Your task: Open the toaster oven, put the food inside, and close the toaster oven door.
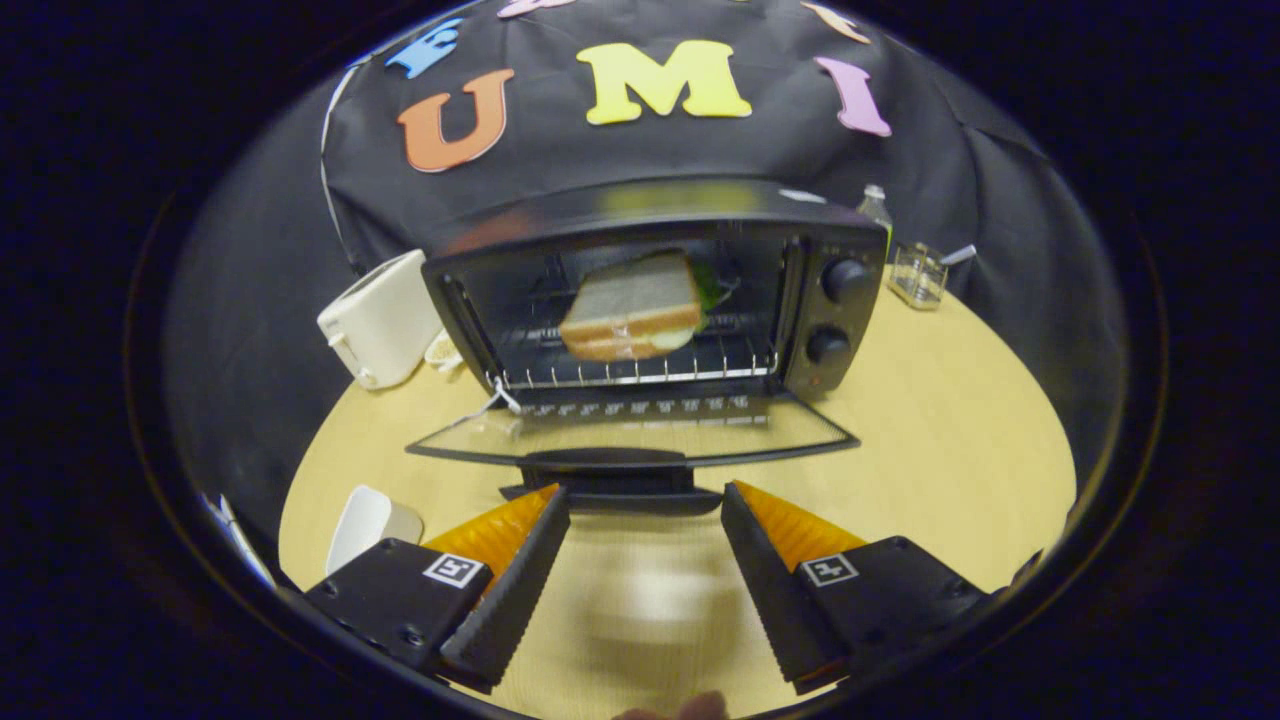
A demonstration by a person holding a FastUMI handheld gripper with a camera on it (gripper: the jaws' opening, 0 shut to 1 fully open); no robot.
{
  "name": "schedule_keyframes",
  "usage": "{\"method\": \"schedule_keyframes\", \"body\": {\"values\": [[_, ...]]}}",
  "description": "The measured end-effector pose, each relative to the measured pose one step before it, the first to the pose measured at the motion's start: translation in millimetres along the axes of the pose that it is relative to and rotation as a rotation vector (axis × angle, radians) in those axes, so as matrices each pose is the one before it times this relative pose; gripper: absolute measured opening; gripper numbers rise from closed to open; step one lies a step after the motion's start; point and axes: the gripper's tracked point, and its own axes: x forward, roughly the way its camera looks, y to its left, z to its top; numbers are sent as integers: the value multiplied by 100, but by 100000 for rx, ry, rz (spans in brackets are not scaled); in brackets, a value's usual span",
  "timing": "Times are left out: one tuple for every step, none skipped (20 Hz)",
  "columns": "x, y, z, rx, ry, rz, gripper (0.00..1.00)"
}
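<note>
On the rack inside the toaster oven (655, 290), sandwich (632, 308) already placed; door (632, 432) flat open, handle (607, 462) just ahead of wide, empty tongs (645, 520). Best to slip under the handle centrally, then lift evenly until shut.

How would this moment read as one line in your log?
sandwich on rack | toaster oven door open | gripper open, empty, just before door handle
</note>
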Motion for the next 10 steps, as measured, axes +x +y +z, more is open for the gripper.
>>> {"method": "schedule_keyframes", "body": {"values": [[-83, 293, 1125, 693, -2322, 1473, 100], [45, 57, 1264, -867, -1614, 853, 100], [-170, 62, 1434, -1021, -2122, -119, 100], [-88, 30, 1094, -396, -1482, 199, 100], [269, 272, 1058, 173, -1222, 410, 100], [419, 55, 1026, 168, -881, -5, 100], [268, 183, 1128, -140, -965, -66, 100], [160, 78, 1052, -516, -1231, -29, 100], [82, -5, 767, -657, -1585, 224, 100], [98, 294, 1140, -1013, -1473, 476, 100]]}}
